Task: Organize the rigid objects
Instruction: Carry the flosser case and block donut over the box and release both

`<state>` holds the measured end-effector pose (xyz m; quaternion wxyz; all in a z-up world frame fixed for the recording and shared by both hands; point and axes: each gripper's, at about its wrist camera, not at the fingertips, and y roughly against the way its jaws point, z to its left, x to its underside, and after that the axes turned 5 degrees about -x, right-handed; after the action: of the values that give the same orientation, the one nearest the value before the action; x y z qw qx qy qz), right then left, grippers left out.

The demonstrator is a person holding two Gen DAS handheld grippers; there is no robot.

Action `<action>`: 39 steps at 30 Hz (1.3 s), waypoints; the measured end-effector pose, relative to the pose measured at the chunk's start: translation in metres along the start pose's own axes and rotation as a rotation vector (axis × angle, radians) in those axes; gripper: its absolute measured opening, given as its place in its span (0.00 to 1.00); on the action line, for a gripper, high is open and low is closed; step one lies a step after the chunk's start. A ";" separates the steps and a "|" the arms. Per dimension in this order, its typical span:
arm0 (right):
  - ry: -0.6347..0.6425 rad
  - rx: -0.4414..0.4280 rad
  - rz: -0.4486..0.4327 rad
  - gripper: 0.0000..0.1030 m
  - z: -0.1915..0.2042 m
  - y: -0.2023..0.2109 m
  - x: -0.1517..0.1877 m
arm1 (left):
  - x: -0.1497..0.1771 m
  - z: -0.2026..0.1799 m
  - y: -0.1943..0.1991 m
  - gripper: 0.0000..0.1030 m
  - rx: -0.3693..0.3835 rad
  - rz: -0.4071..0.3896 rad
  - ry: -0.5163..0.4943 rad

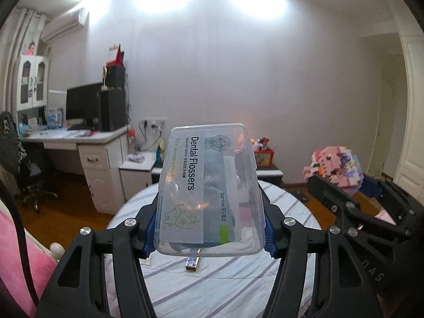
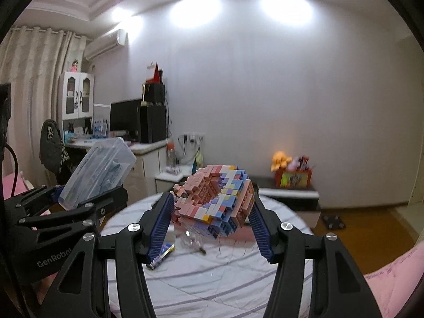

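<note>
My left gripper (image 1: 210,222) is shut on a clear plastic dental flosser box (image 1: 209,185) and holds it up above the round table; the box also shows at the left of the right wrist view (image 2: 98,172). My right gripper (image 2: 212,212) is shut on a pink, blue and white toy brick model (image 2: 214,201), held above the table; the model shows at the right of the left wrist view (image 1: 336,169). A small blue and white pack (image 2: 161,255) lies on the table under the grippers, also in the left wrist view (image 1: 192,262).
The round table (image 2: 212,278) has a striped white cloth. A small clear object (image 2: 194,241) lies on it. A white desk (image 1: 87,143) with a monitor stands at the left, a low cabinet (image 2: 288,193) with an orange box behind. Pink bedding (image 2: 392,278) lies at the right.
</note>
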<state>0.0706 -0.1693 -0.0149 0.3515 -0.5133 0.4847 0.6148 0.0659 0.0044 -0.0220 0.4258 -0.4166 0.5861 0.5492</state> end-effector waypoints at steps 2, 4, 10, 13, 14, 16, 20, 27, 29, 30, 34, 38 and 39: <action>0.019 0.011 -0.034 0.56 0.006 0.011 -0.009 | -0.005 0.002 0.012 0.60 -0.013 -0.031 0.003; 0.028 0.007 -0.058 0.56 0.011 0.019 -0.016 | -0.008 0.002 0.022 0.60 -0.026 -0.060 -0.003; 0.040 0.005 -0.111 0.56 0.021 0.031 -0.028 | -0.017 0.005 0.034 0.60 -0.039 -0.101 0.000; 0.045 0.004 -0.129 0.57 0.025 0.034 -0.032 | -0.018 0.005 0.039 0.60 -0.046 -0.115 0.000; 0.047 0.007 -0.134 0.57 0.026 0.035 -0.032 | -0.018 0.005 0.041 0.60 -0.049 -0.120 -0.001; 0.050 0.010 -0.141 0.57 0.027 0.036 -0.034 | -0.015 -0.001 0.044 0.60 -0.051 -0.126 -0.001; 0.050 0.009 -0.145 0.57 0.026 0.034 -0.034 | -0.015 -0.001 0.043 0.60 -0.054 -0.126 -0.003; 0.043 0.009 -0.140 0.57 0.023 0.032 -0.031 | -0.014 -0.005 0.034 0.60 -0.062 -0.122 -0.011; 0.041 0.012 -0.138 0.57 0.021 0.030 -0.030 | -0.016 -0.007 0.030 0.60 -0.061 -0.119 -0.013; 0.041 0.012 -0.135 0.57 0.020 0.028 -0.031 | -0.019 -0.006 0.027 0.60 -0.063 -0.117 -0.014; 0.039 0.018 -0.106 0.57 0.018 0.008 -0.029 | -0.023 -0.004 0.004 0.60 -0.059 -0.092 -0.014; 0.037 0.024 -0.067 0.57 0.015 -0.022 -0.030 | -0.029 -0.006 -0.038 0.60 -0.061 -0.047 -0.023; 0.034 0.027 -0.056 0.57 0.013 -0.033 -0.029 | -0.029 -0.007 -0.049 0.60 -0.062 -0.034 -0.026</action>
<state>0.1041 -0.1461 0.0057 0.3670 -0.5322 0.4842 0.5896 0.1208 -0.0044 -0.0077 0.4296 -0.4324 0.5558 0.5653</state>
